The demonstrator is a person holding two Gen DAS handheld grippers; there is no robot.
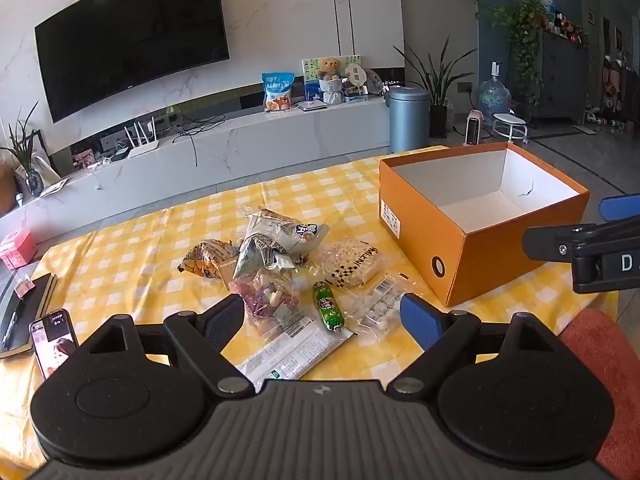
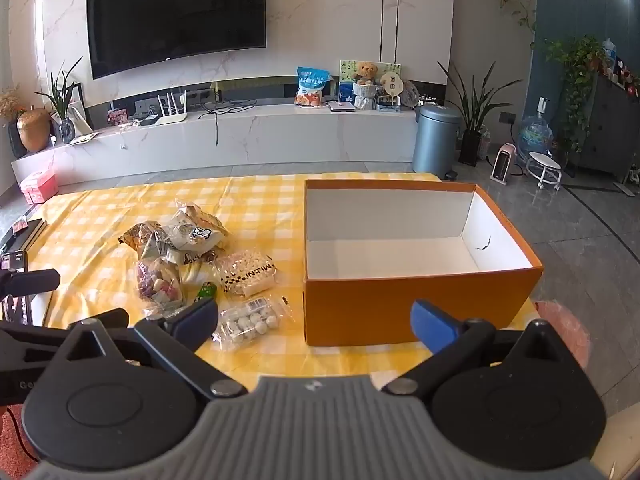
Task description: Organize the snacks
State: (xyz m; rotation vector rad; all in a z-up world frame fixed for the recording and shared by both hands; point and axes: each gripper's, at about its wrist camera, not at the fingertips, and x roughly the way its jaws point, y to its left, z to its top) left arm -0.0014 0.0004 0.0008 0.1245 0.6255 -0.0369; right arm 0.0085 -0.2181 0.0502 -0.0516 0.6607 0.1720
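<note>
An open orange box [image 2: 420, 308] stands empty on a table spread with a yellow-and-white checked cloth [image 2: 260, 208], its white interior bare apart from a small dark mark on one inner wall. To the left of the box lies a loose pile of snacks [image 2: 188, 256]: crumpled printed bags at the far side, a clear bag of small white pieces [image 2: 248, 274] nearest the box, a clear bag of round white sweets [image 2: 250, 322] just in front of that, a bag of purple and white pieces [image 1: 266, 300], and a green wrapped roll [image 1: 329, 307] lying beside it. None of the packets is inside the box.

The left gripper [image 1: 322, 316] hovers over the near edge of the pile with its jaws spread wide and nothing between them. The right gripper [image 2: 314, 322] hangs in front of the box's near wall, its jaws likewise spread wide and empty; its blue-padded finger also shows at the right edge of the left wrist view.

Further left of the box, beyond the pile, a phone [image 1: 54, 340] with a lit screen and a dark notebook [image 1: 24, 312] rest at the table's edge.
</note>
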